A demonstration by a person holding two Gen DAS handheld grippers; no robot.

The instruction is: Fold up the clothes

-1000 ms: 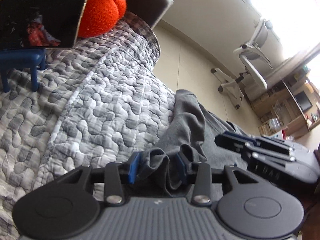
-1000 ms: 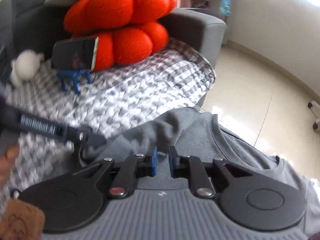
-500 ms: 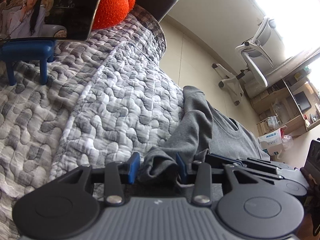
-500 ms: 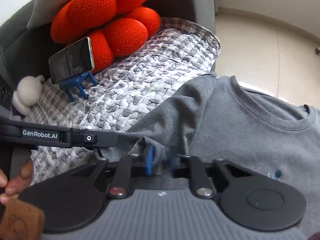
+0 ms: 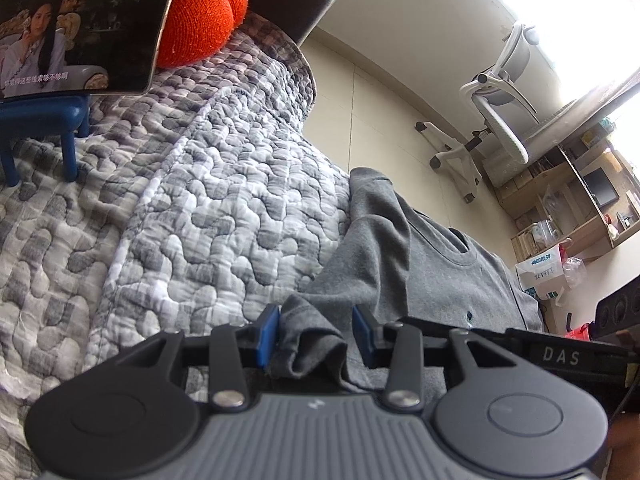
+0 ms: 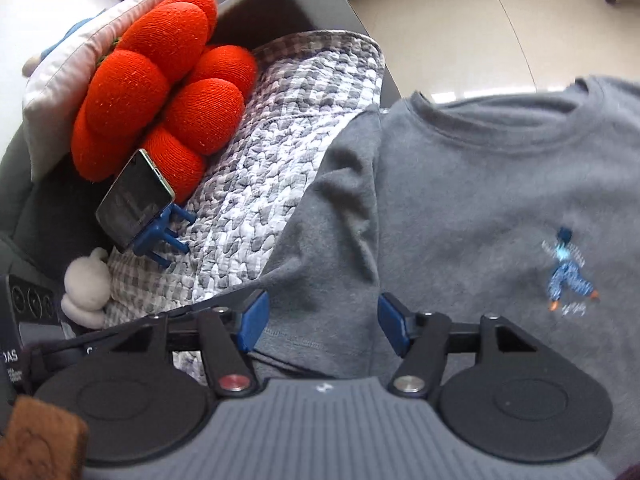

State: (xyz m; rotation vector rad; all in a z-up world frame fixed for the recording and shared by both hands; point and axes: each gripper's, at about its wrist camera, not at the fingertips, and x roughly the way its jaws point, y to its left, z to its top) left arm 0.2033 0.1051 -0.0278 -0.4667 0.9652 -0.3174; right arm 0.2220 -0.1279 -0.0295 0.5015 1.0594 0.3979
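A grey sweatshirt (image 6: 480, 200) with a small blue figure print lies on a grey-white quilted cover (image 5: 192, 216), its neckline toward the floor side; it also shows in the left wrist view (image 5: 440, 276). Its sleeve is folded in over the body. My left gripper (image 5: 316, 334) is open, and a bunched sleeve cuff (image 5: 308, 344) lies loose between its blue pads. My right gripper (image 6: 322, 322) is open wide just above the sleeve hem, holding nothing.
A phone (image 5: 80, 36) on a blue stand (image 5: 44, 128) plays a video at the back of the quilt, by an orange cushion (image 6: 160, 92). A white plush (image 6: 86, 288) sits left. A white office chair (image 5: 496, 104) and shelves stand beyond on the floor.
Both grippers opened and let go of the sleeve, which now lies folded over the sweatshirt body. The right gripper swung toward the shirt front.
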